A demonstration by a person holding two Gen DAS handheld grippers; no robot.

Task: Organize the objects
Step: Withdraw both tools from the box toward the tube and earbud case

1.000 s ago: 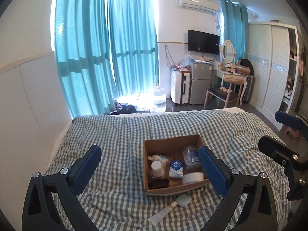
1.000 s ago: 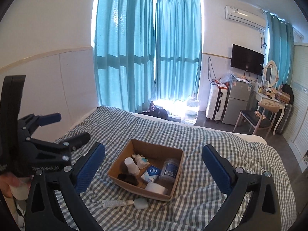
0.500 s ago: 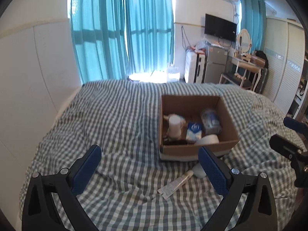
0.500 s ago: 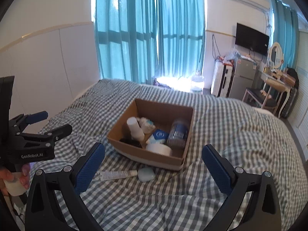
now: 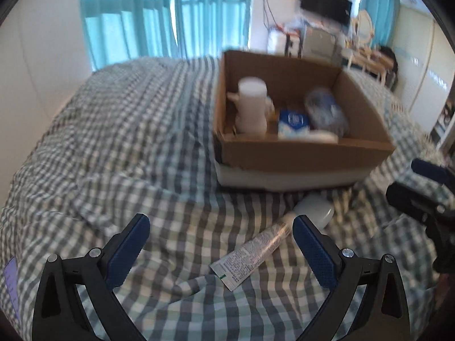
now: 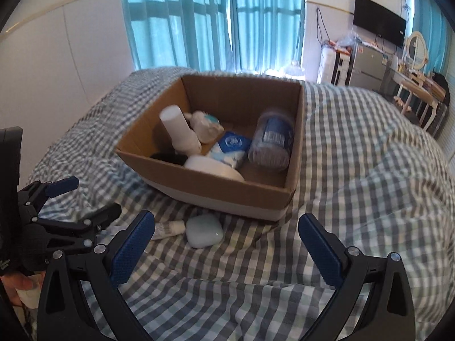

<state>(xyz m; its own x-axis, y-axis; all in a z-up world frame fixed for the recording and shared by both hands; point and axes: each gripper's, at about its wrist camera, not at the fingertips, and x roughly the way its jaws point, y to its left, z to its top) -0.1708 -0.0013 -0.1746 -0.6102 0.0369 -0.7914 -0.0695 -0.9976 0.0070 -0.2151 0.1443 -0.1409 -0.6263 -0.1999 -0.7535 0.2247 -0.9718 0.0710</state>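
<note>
A cardboard box [image 5: 298, 157] [image 6: 216, 191] sits on the checked bedspread and holds a white bottle [image 6: 179, 133], a blue-and-white pack [image 6: 231, 145], a blue jar [image 6: 273, 139] and a white roll [image 6: 210, 167]. In front of it lie a white tube [image 5: 253, 251] [image 6: 169, 228] and a pale rounded case [image 6: 204, 230] [image 5: 315, 209]. My left gripper [image 5: 220, 251] is open and empty, the tube between its fingers. My right gripper [image 6: 226, 251] is open and empty, just short of the case. Each gripper shows at the edge of the other view.
The checked bedspread [image 6: 369, 147] is rumpled around the box. A white wall panel [image 5: 42, 56] runs along the left side of the bed. Teal curtains [image 6: 213, 20], a fridge [image 6: 366, 65], a TV [image 6: 379, 28] and a dressing table [image 6: 418, 85] stand beyond the bed.
Both grippers have moved forward and down toward the box. The box, tube and case now look much larger and nearer. Both stay open.
</note>
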